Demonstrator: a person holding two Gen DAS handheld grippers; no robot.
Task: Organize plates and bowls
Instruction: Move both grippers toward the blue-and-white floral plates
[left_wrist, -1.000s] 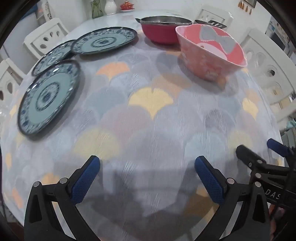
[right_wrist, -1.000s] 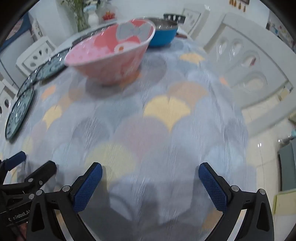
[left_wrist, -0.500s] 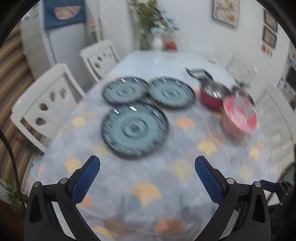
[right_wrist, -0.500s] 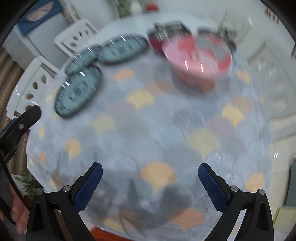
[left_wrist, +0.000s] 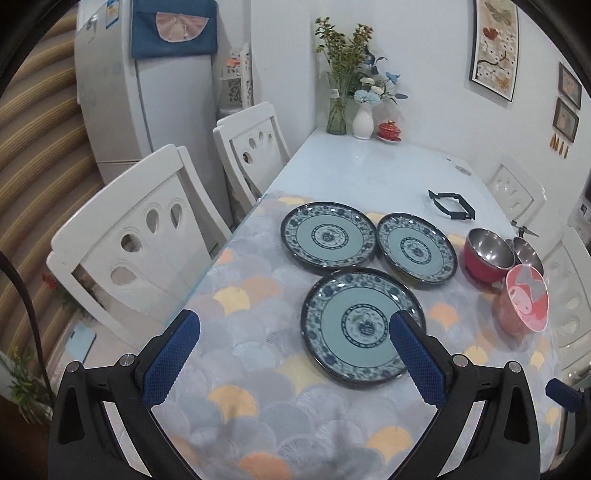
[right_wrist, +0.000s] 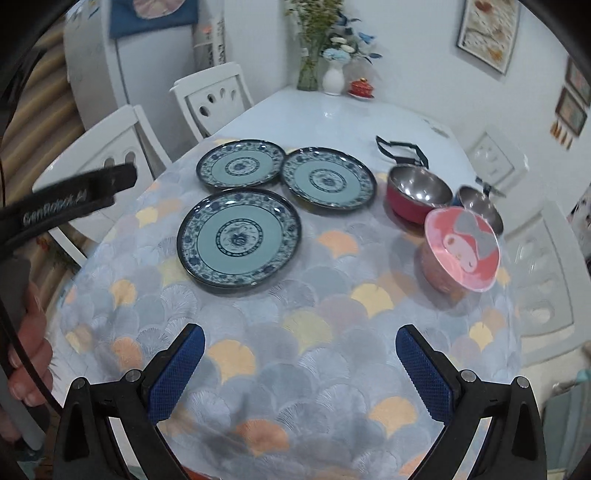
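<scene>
Tablecloth smooth, so nearest plate may slide when you nip rim. Left gripper and right gripper gape empty. Pink bowl right of nearest plate, tilted, could tip.

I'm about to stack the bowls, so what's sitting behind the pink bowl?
Behind the pink bowl sit a red steel-lined bowl and a blue one, whose lower part it covers.

The left gripper hangs wide apart above a scallop-patterned tablecloth; three blue-rimmed teal plates lie flat, beside a pink cartoon bowl and red steel-lined bowl.
</scene>
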